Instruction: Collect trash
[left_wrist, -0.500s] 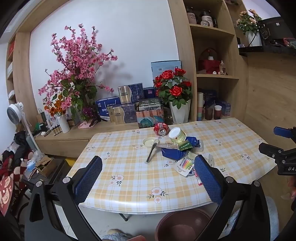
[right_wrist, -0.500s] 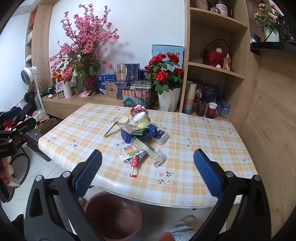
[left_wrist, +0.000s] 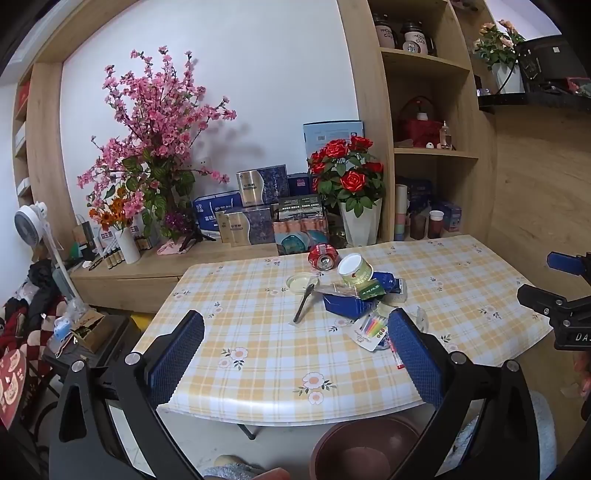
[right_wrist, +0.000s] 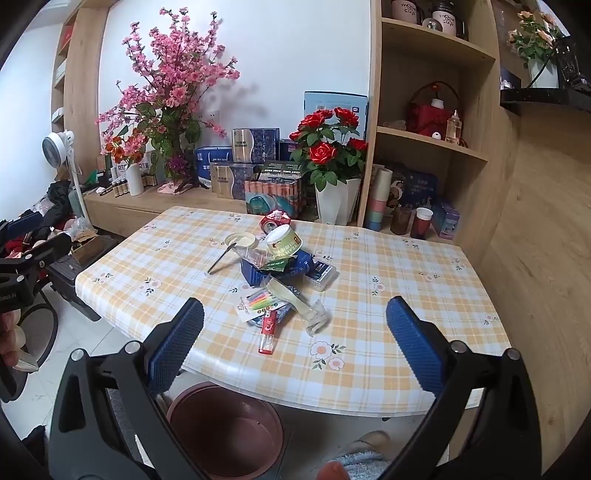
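Observation:
A heap of trash lies mid-table: a crushed red can (left_wrist: 323, 256) (right_wrist: 274, 220), a paper cup on its side (left_wrist: 355, 270) (right_wrist: 283, 240), a blue carton (left_wrist: 349, 304) (right_wrist: 273, 272), a black spoon (left_wrist: 304, 306) (right_wrist: 221, 258), a round lid (left_wrist: 301, 282), a candle packet (right_wrist: 258, 302), a red lighter (right_wrist: 268, 332) and clear plastic wrap (right_wrist: 314, 314). A brown bin (right_wrist: 225, 432) (left_wrist: 364, 448) stands on the floor under the near table edge. My left gripper (left_wrist: 295, 347) and right gripper (right_wrist: 295, 332) hover open before the near edge, both holding nothing.
The checked tablecloth (left_wrist: 258, 332) covers the table. Behind it a low wooden shelf holds a pink blossom vase (left_wrist: 162, 155), boxes (left_wrist: 258, 206) and a rose pot (left_wrist: 354, 184). Shelves (right_wrist: 436, 140) rise at the right. A white fan (left_wrist: 33, 225) and clutter fill the floor at left.

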